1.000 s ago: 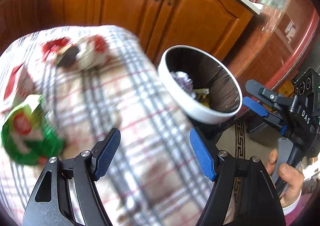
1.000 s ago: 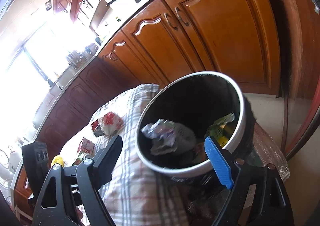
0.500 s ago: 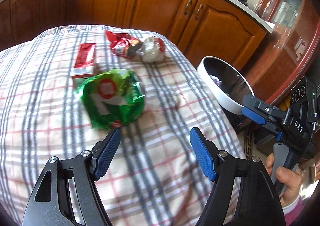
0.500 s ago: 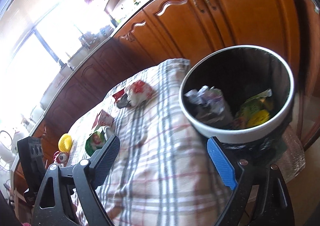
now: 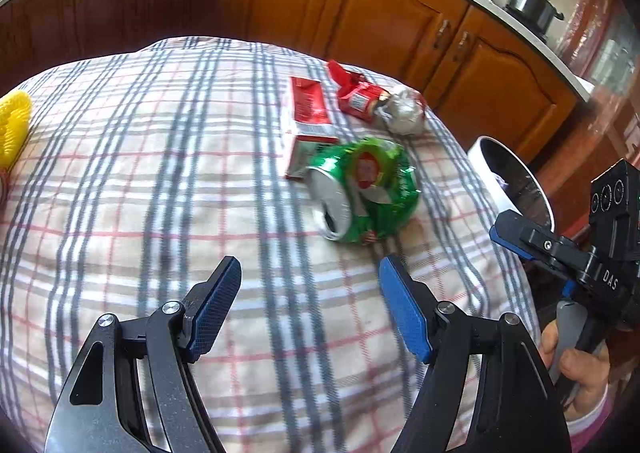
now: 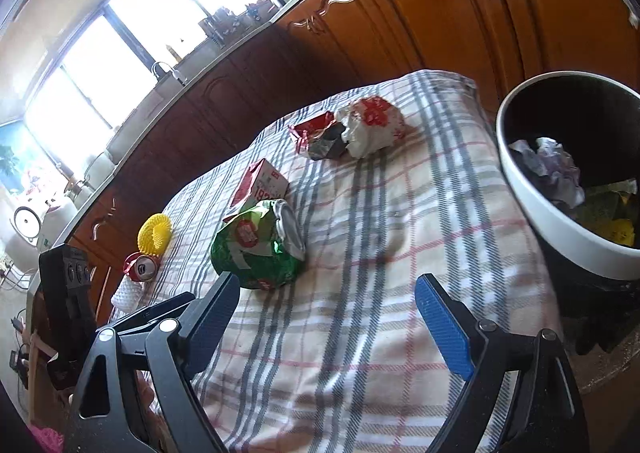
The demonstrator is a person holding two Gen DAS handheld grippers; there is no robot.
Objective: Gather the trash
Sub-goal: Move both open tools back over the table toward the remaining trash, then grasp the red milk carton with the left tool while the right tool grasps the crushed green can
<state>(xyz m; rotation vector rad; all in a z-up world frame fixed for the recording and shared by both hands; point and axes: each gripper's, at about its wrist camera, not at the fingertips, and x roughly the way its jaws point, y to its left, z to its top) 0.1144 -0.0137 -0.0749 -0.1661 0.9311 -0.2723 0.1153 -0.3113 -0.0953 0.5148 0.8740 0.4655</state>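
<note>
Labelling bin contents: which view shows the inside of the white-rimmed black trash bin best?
Right wrist view. The white-rimmed black trash bin faces the camera there, showing crumpled paper and yellow-green wrappers inside. The left wrist view catches the bin as a sliver, interior mostly dark, partly hidden behind the right gripper.

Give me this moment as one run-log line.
phase: between pickups | left gripper: open, empty | right gripper: open, empty | nearest trash: crushed green can | trash bin: partly filled
</note>
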